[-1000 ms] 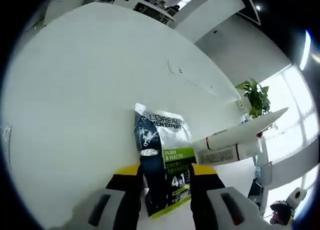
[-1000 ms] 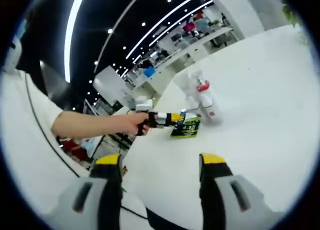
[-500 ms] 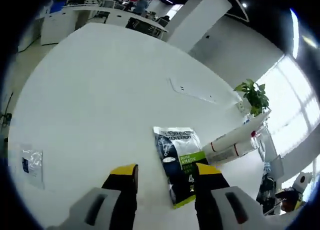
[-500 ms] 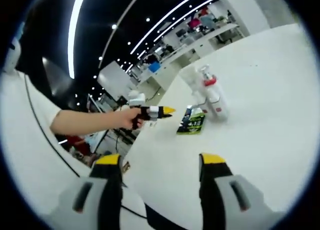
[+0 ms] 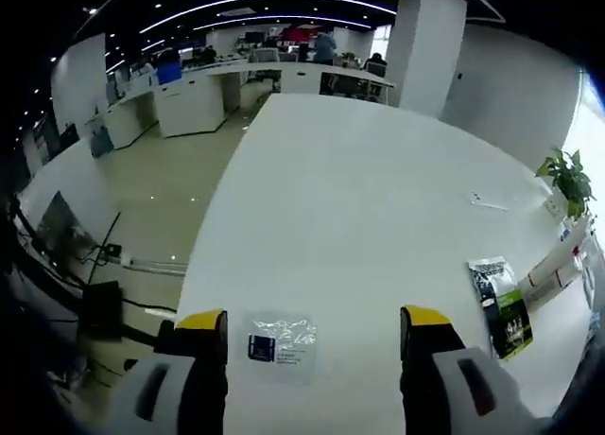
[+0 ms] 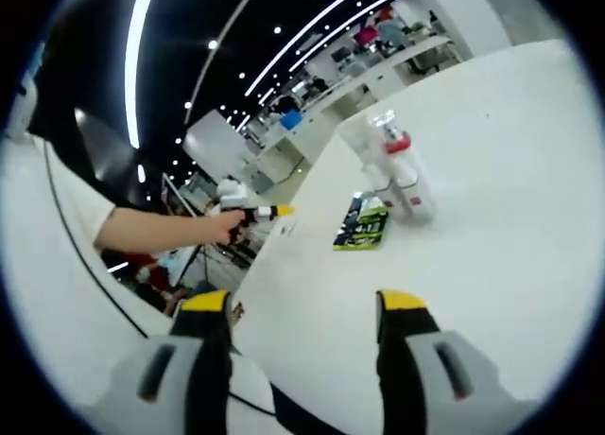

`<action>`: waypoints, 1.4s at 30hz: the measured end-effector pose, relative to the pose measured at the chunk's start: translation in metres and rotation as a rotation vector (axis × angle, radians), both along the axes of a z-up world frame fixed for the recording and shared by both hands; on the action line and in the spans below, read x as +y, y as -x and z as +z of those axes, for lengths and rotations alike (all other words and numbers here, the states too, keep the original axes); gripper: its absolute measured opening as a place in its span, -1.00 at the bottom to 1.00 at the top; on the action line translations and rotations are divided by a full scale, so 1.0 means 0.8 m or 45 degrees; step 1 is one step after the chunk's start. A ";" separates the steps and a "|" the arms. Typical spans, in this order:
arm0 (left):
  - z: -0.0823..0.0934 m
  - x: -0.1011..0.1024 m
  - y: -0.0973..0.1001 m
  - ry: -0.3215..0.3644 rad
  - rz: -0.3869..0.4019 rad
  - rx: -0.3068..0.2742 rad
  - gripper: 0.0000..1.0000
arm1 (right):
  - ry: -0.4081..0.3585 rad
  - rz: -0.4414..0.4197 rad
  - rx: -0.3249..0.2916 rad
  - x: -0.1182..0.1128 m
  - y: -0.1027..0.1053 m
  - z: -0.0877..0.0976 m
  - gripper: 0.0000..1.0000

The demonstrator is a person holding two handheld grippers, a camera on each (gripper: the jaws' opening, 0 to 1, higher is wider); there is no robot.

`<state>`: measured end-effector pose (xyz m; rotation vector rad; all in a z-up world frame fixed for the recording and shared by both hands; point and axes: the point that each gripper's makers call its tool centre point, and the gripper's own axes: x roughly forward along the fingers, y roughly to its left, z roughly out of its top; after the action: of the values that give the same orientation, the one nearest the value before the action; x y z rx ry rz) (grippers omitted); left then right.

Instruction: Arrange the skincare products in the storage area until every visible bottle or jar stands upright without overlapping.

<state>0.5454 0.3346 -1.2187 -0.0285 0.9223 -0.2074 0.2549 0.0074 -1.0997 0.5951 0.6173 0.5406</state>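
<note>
Standing wide apart and empty, jaws of the left gripper (image 5: 312, 326), now drawn back from the dark-and-green sachet (image 5: 500, 304) that sat between them a second ago. Pulled well away toward the near edge of the white table (image 5: 378, 199), with a small clear plastic packet (image 5: 277, 337) lying between the yellow tips instead. Released flat, then, not stood up: sachet lying face-up out near the far right part of the tabletop, just beside the white bottles (image 5: 558, 265) with red bands, which from this view appear to lie on their sides, though too far off at the fisheye margin to be sure.

Seen from the right gripper view, the left gripper (image 6: 267, 211) held out level over the table edge by a hand (image 6: 230, 227) on an outstretched bare forearm, yellow tips pointing toward the products but well apart from them. Sachet (image 6: 361, 223) flat on the surface, close beside the bottles (image 6: 397, 175), which look upright there, pump heads up. Hard to reconcile the two readings; tilt of the cameras probably to blame.

Right gripper (image 6: 302, 307) likewise spread wide and carrying nothing, hovering low near the closer edge, well short of the group.

Judged against the task: sachet set down clear of the bottles without overlap, so likely a finished placement; bottles' stance worth checking before stopping.
</note>
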 end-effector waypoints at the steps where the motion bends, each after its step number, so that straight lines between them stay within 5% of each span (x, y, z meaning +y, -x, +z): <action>1: -0.005 0.005 0.001 -0.015 0.004 0.020 0.51 | 0.000 0.000 -0.001 0.000 -0.001 0.001 0.19; 14: -0.052 0.021 0.019 -0.103 -0.096 0.190 0.38 | 0.016 0.073 0.069 0.015 -0.024 -0.006 0.17; 21: -0.050 0.023 0.012 -0.126 -0.109 0.143 0.31 | 0.056 0.111 0.091 0.010 -0.021 -0.007 0.17; 25: -0.048 0.026 0.013 -0.111 -0.089 0.134 -0.16 | 0.067 0.122 0.081 0.006 -0.020 -0.004 0.16; 37: -0.048 0.022 0.028 -0.079 -0.134 0.087 -0.31 | 0.093 0.177 0.069 0.022 -0.001 -0.017 0.14; 40: -0.049 0.017 0.045 -0.064 -0.141 0.137 -0.35 | 0.097 0.181 0.070 0.026 0.011 -0.016 0.14; 42: -0.051 0.003 0.046 0.004 -0.137 0.102 -0.35 | 0.106 0.191 0.066 0.028 0.023 -0.016 0.14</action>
<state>0.5088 0.3368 -1.2593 0.0097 1.0041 -0.3092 0.2363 0.0297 -1.1126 0.4874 0.7340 0.6386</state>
